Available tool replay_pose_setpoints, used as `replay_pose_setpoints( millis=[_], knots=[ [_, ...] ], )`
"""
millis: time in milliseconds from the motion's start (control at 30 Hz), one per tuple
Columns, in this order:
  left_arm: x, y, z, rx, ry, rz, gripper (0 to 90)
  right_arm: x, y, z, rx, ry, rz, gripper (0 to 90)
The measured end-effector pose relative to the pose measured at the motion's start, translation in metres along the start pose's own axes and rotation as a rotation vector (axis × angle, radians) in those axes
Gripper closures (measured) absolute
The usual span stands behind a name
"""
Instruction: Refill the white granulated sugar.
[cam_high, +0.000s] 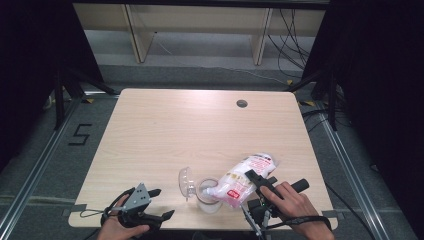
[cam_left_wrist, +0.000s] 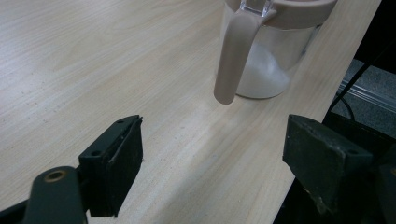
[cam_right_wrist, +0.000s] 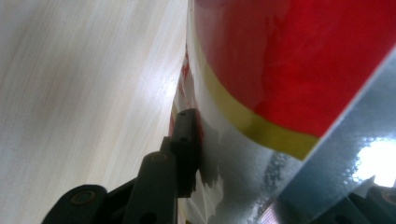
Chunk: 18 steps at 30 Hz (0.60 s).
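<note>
The light wooden table (cam_high: 200, 130) carries everything near its front edge. Largest on it is the white and red plastic refill pouch (cam_high: 245, 179), held tilted with its lower end over the mouth of the clear plastic jar with a beige rim and handle (cam_high: 207, 196), which stands just left of the right gripper (cam_high: 256, 181). The jar's clear lid (cam_high: 186, 182) stands swung open on the jar's left side, and white powder lies in the bottom of the jar. The right gripper is clamped on the pouch, its black jaws pressed against the glossy film. The left gripper (cam_high: 161, 203) rests at the table's front left corner, well apart from the jar, its jaws spread wide with nothing between them.
</note>
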<state>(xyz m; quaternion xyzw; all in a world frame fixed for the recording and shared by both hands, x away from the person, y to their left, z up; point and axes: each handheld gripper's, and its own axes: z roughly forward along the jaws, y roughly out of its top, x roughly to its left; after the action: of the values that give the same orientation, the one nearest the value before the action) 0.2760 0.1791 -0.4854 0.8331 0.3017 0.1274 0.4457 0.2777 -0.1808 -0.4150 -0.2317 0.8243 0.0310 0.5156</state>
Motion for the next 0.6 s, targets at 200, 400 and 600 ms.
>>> replay_pose_setpoints(
  millis=[200, 400, 600],
  knots=[
    [-0.002, 0.000, 0.002, -0.021, -0.014, -0.027, 19.5, 0.001, -0.005, 0.000, -0.018, 0.017, 0.049, 69.9],
    [0.000, -0.001, 0.001, -0.012, -0.003, -0.003, 19.5, 0.002, -0.013, 0.005, -0.077, 0.036, 0.113, 70.5],
    [0.000, 0.000, 0.001, -0.011, -0.002, -0.002, 19.5, 0.004, -0.021, 0.007, -0.095, 0.053, 0.204, 71.2]
  ],
)
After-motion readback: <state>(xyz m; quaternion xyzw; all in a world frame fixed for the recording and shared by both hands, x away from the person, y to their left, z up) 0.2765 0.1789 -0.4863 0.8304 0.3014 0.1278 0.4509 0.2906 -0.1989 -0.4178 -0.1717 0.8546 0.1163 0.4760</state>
